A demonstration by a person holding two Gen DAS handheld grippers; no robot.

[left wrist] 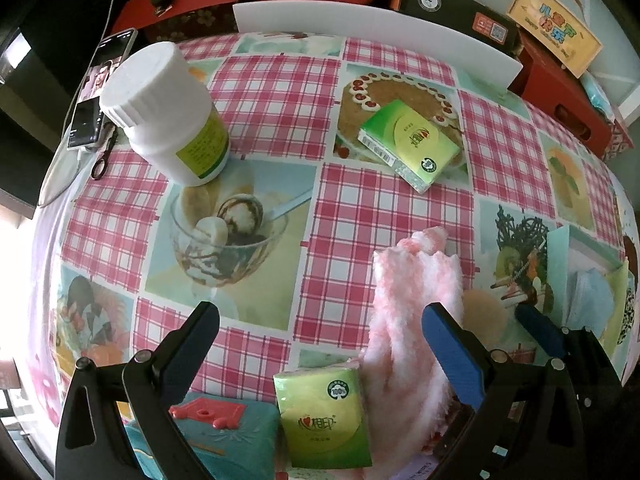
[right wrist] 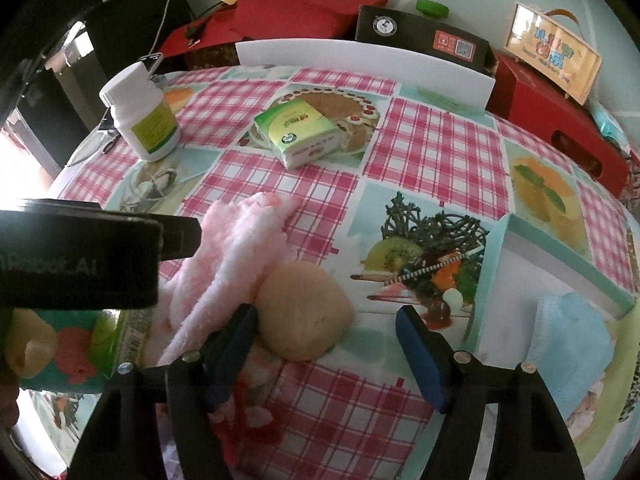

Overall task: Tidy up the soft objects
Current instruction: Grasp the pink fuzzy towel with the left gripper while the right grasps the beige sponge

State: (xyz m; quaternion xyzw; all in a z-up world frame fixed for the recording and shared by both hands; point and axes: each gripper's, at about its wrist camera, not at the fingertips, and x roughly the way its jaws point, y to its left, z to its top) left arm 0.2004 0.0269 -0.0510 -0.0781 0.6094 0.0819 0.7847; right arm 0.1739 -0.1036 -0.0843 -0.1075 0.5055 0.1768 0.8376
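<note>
A fluffy pink cloth (left wrist: 416, 304) lies on the checked tablecloth; it also shows in the right wrist view (right wrist: 236, 256). A tan round sponge (right wrist: 304, 312) rests against it, between my right gripper's (right wrist: 326, 354) open fingers, close to the left finger. My left gripper (left wrist: 320, 348) is open over a green tissue pack (left wrist: 324, 420) and a teal packet (left wrist: 224, 436), its right finger on the pink cloth. A second green tissue pack (left wrist: 412, 144) lies mid-table. A blue cloth (right wrist: 568, 340) sits in the teal box at right.
A white pill bottle (left wrist: 168, 112) stands at the left. A phone (left wrist: 100, 88) and scissors (left wrist: 104, 156) lie at the left edge. A white board (left wrist: 372, 28), red boxes (right wrist: 560, 120) and a black box (right wrist: 424, 36) line the back. An open teal box (right wrist: 496, 264) stands at right.
</note>
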